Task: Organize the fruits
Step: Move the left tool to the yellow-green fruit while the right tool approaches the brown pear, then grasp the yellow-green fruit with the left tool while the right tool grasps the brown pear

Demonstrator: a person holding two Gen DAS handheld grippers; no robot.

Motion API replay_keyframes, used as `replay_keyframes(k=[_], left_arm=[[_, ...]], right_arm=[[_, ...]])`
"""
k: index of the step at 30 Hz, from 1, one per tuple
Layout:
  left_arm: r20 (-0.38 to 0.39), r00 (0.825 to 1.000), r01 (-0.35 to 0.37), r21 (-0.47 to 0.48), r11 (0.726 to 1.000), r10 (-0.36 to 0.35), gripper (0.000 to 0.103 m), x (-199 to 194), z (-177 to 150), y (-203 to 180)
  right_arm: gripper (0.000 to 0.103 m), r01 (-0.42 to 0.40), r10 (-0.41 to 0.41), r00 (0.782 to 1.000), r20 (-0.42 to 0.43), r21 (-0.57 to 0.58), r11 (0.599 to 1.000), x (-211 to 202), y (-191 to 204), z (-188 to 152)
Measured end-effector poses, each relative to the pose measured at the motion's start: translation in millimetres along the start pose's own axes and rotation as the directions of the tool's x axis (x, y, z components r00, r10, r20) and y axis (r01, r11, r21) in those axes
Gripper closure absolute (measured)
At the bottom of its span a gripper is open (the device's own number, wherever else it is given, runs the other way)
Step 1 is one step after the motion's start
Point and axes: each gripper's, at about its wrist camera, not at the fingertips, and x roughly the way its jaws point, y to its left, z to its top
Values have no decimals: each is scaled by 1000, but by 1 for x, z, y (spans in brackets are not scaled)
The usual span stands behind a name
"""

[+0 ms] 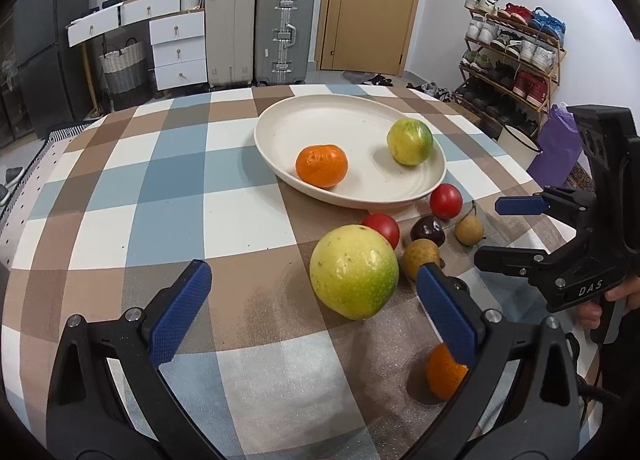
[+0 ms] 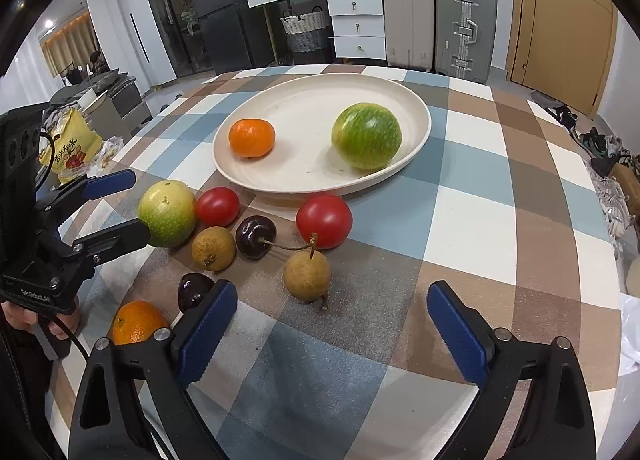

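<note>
A cream plate (image 1: 304,120) (image 2: 304,100) holds a tangerine (image 1: 321,165) (image 2: 252,138) and a green-yellow fruit (image 1: 410,141) (image 2: 366,135). On the cloth in front lie a second green-yellow fruit (image 1: 354,277) (image 2: 167,213), two red tomatoes (image 2: 217,206) (image 2: 324,221), two brown longans (image 2: 213,248) (image 2: 307,275), two dark cherries (image 2: 255,237) (image 2: 195,289) and a tangerine (image 2: 136,322). My left gripper (image 1: 316,310) (image 2: 132,204) is open, its fingers either side of the loose green-yellow fruit, not touching. My right gripper (image 2: 332,330) (image 1: 492,228) is open and empty, near a longan.
The table has a checked cloth (image 1: 180,180). Behind it stand suitcases (image 1: 256,32), white drawers (image 1: 176,48) and a door (image 1: 368,4). A shoe rack (image 1: 516,52) is at the right. A yellow bag (image 2: 70,144) lies off the table's left side.
</note>
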Motion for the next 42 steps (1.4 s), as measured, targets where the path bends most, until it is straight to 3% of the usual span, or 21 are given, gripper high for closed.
replay_keyframes(k=[29,36,42], left_arm=[[-42,998,38,-17,999,-39,1,13,0,0],[-43,998,38,-17,999,-38,1,12,-1,0],[-57,997,43,-18,999,-44,5,14,-2,0]], right_arm=[[75,9,-9,1000,1,-87,996,7,24,-1],[78,-14,15,1000,11,-98,995,3,25,-3],[78,-71,77,993,84,-70,995,-15,21,0]])
